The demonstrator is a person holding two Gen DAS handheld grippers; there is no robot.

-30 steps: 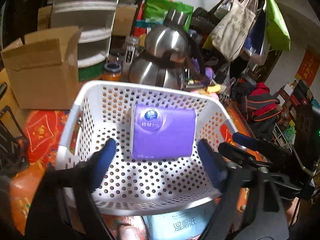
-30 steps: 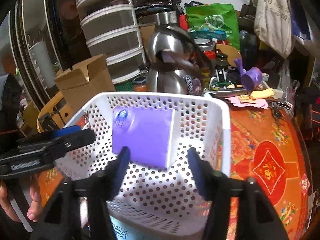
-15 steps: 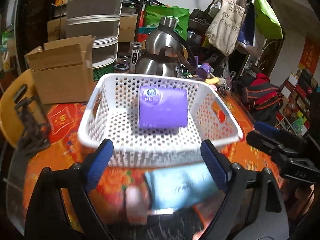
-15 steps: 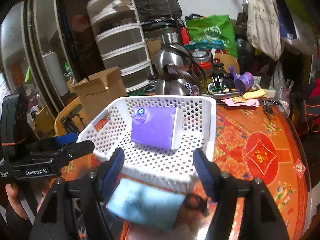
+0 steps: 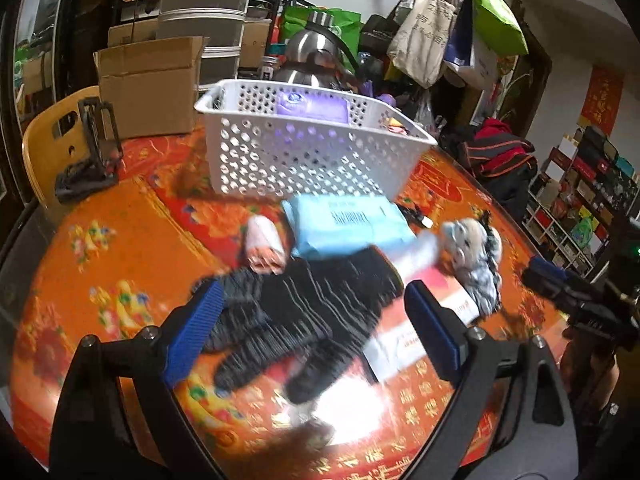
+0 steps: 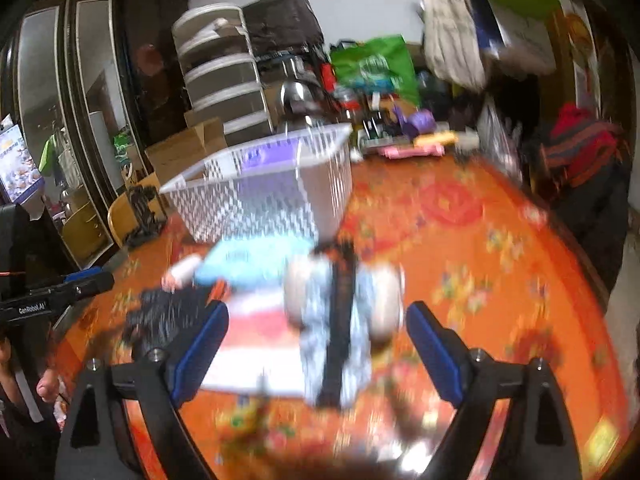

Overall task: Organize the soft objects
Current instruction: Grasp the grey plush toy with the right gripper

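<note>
A white perforated basket (image 5: pixel 312 152) (image 6: pixel 272 192) stands on the orange table with a purple tissue pack (image 5: pixel 312 104) inside. In front of it lie a light-blue wipes pack (image 5: pixel 344 224) (image 6: pixel 248 260), a black knitted garment (image 5: pixel 304 308), a small pink-white item (image 5: pixel 262 240), a grey-white fuzzy item (image 5: pixel 476 256) (image 6: pixel 340 320) and a flat white-red pack (image 6: pixel 256 344). My left gripper (image 5: pixel 314 300) hovers over the black garment, jaws opening, gripping nothing. My right gripper (image 6: pixel 318 316) hovers over the fuzzy item, jaws opening, holding nothing.
A cardboard box (image 5: pixel 148 88), a steel kettle (image 5: pixel 316 56) and stacked drawers crowd the far side behind the basket. A wooden chair (image 5: pixel 44 148) with a black stand (image 5: pixel 96 148) sits at the left. Bags (image 5: pixel 432 40) hang at the back right. Both views are motion-blurred.
Both grippers have drawn back from above the basket to the near side of the table, over the loose items. The right jaws have widened. The purple pack stays in the basket.
</note>
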